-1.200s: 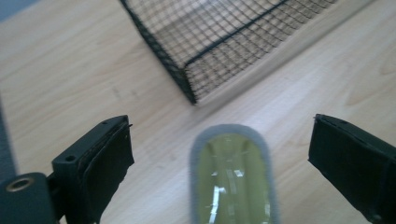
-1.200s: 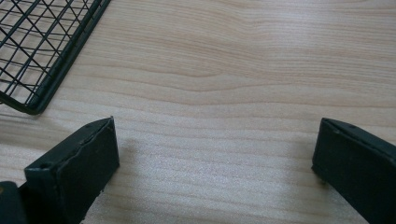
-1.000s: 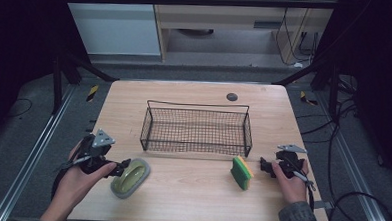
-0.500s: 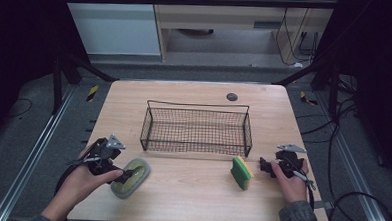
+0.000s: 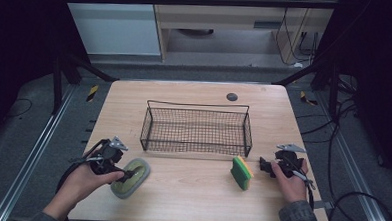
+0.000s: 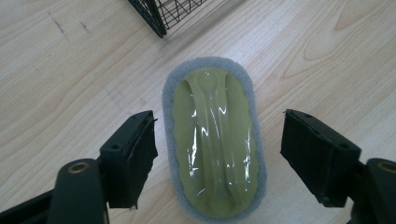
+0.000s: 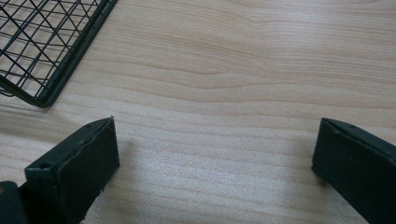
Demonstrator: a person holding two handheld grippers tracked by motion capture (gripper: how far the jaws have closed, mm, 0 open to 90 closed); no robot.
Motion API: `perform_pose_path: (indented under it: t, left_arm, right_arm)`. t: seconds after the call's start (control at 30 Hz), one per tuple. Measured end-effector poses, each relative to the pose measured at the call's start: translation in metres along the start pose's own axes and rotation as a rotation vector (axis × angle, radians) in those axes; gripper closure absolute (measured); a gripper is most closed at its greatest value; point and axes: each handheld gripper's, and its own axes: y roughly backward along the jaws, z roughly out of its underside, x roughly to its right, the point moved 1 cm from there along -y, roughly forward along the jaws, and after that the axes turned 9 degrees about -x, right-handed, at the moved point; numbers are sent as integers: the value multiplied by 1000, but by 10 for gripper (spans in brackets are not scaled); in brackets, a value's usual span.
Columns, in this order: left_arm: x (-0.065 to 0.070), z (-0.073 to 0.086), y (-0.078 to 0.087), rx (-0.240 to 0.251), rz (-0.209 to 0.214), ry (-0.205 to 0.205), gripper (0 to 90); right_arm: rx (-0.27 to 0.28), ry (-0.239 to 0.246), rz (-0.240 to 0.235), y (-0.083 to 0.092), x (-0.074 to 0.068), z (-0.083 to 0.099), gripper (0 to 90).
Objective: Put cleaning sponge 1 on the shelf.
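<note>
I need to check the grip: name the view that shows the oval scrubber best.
The left gripper view: the scrubber lies close up between the left gripper jaws, which have just been closing but don't yet touch it. The high view shows it small; the right gripper view shows table and basket.

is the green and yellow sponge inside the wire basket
No, the sponge stands on the table just outside the basket, near its front right corner.

A light wooden table [image 5: 194,98] stands on grey carpeted floor [image 5: 27,148], dim at the edges. Metal floor rails [image 5: 29,168] run along both sides, with yellow-black striped tape [image 5: 91,92] near the far corners. Beyond the table stand a pale cabinet [image 5: 115,24] and a wooden shelf unit [image 5: 228,17]; a dark horizontal bar [image 5: 199,0] crosses overhead, and cables [image 5: 348,122] trail over the floor.
</note>
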Motion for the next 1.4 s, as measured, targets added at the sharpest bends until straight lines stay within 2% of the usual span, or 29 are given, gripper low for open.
perform_pose_path:
  t: [0.23, 0.37, 0.6, 0.93, 1.4]
  left_arm:
    - [1, -5, -5, -26, 8, 0, 343]
    - [4, -8, -7, -57, 12, -24, 386]
    - [6, -9, -16, -84, 14, -19, 450]
    - [0, -6, -29, -133, 28, 4, 539]
    - [-2, -6, -37, -125, 35, 14, 614]
  right_arm:
    - [-1, 0, -5, 0, -1, 0, 7]
    - [-1, 1, -8, -1, -2, -1, 7]
    - [-2, 0, -10, 0, -3, -1, 7]
    - [-1, 7, -12, -1, -3, -1, 7]
    - [-1, 7, -12, -1, -3, -1, 6]
